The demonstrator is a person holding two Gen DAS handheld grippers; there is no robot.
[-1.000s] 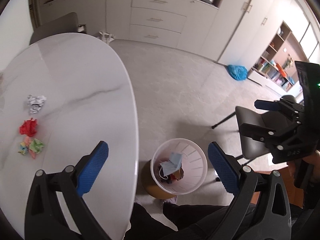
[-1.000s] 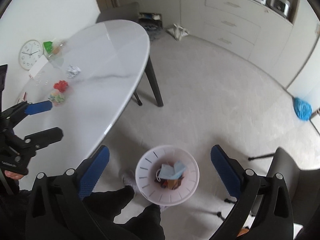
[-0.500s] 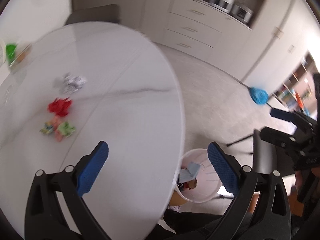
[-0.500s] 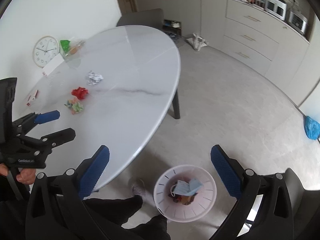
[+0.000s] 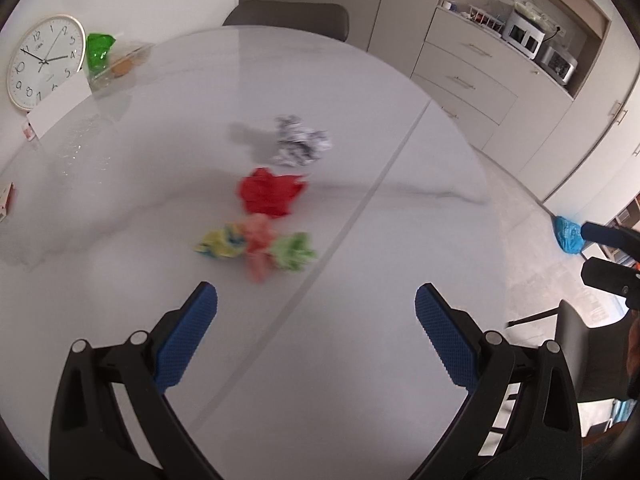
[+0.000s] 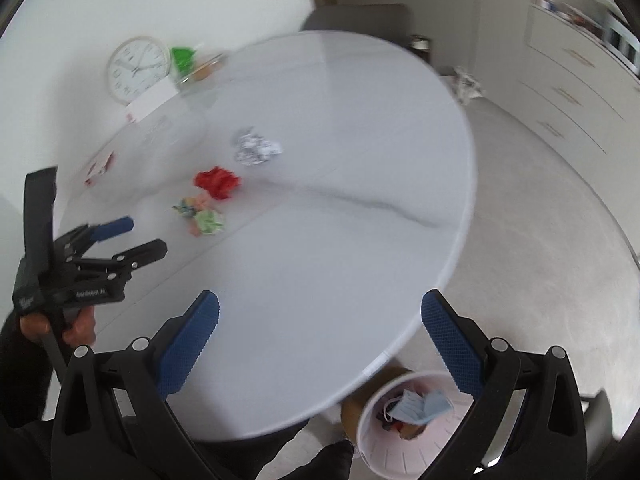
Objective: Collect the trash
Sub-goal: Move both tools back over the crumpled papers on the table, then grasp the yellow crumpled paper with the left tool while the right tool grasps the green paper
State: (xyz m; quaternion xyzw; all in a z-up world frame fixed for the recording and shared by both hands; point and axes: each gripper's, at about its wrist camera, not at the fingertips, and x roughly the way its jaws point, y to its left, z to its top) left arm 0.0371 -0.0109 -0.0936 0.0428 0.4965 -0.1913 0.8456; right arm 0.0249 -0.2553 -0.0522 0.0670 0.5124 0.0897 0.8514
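Observation:
Three pieces of trash lie on the white oval table (image 5: 360,360): a crumpled white printed paper (image 5: 301,142), a crumpled red paper (image 5: 272,193) and a pink, yellow and green wad (image 5: 260,246). They also show in the right wrist view: the white paper (image 6: 256,147), the red paper (image 6: 218,182), the wad (image 6: 202,216). My left gripper (image 5: 316,336) is open and empty, above the table just short of the wad. My right gripper (image 6: 318,340) is open and empty over the table's near edge. The pink bin (image 6: 384,452) stands on the floor below it, holding a blue mask (image 6: 420,404).
A wall clock (image 5: 42,62), a green bag (image 5: 99,50) and a white card (image 5: 56,110) sit at the table's far left. A grey chair (image 5: 288,14) stands behind the table. Cabinets (image 5: 480,80) line the far wall. A blue bag (image 5: 568,234) lies on the floor.
Both grippers have swung from over the bin and floor up toward the table. The trash pieces are now closer and more central in both views. Both stay open.

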